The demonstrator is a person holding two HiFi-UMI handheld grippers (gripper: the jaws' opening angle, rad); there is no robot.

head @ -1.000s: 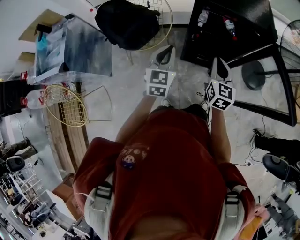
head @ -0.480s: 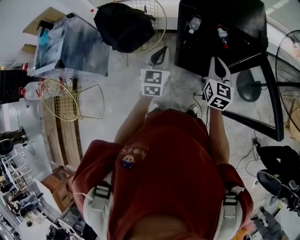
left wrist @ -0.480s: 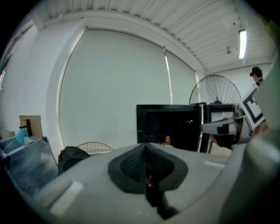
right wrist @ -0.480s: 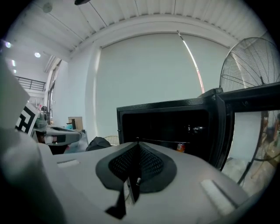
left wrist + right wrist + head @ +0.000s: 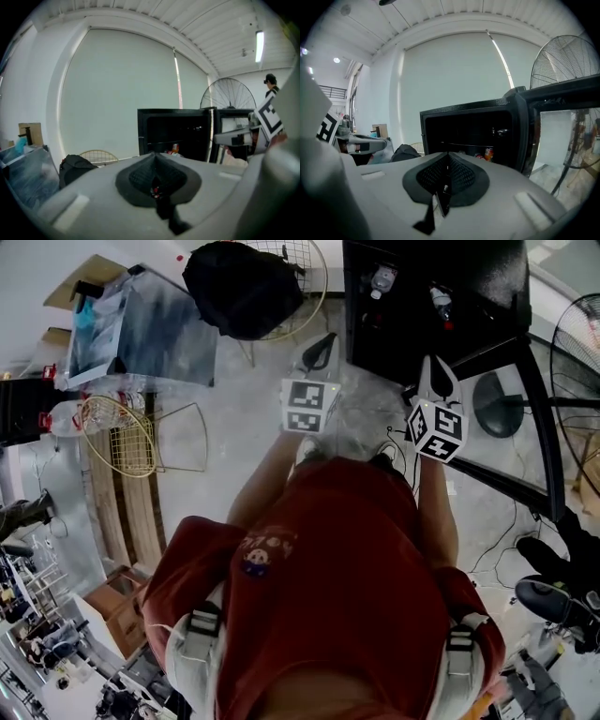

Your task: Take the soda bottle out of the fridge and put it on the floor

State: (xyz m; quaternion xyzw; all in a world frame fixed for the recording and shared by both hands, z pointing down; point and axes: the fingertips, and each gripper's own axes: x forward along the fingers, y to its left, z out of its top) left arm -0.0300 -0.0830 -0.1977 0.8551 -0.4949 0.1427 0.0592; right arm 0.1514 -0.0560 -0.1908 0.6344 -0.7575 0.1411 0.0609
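The pale, stone-patterned floor (image 5: 248,418) fills most of the head view. At its far right stands the black fridge (image 5: 487,273), a boxy, matt cabinet. Its glass-paned door (image 5: 555,136) is swung open to the right, leaving a dark interior with a thin shelf. Far left of the fridge, a soft black backpack (image 5: 248,287) slumps on a wire chair.

The right gripper (image 5: 438,371) is pressed fully shut with nothing between its ribbed dark pads. It points straight into the open cabinet. The left gripper (image 5: 323,348) is likewise closed and empty, and aims just left of the fridge's left wall.

The soda bottle (image 5: 441,298) sits inside the fridge, directly beyond the right gripper and apart from it. It is a small clear plastic cylinder with a red cap. In the right gripper view a red-labelled container (image 5: 489,153) appears to stand upright on the lower shelf. I judge this to be the same bottle, though it is too small to be sure. A second, paler bottle (image 5: 380,279) lies further left. The right gripper looks the nearer one, and must open before reaching in.
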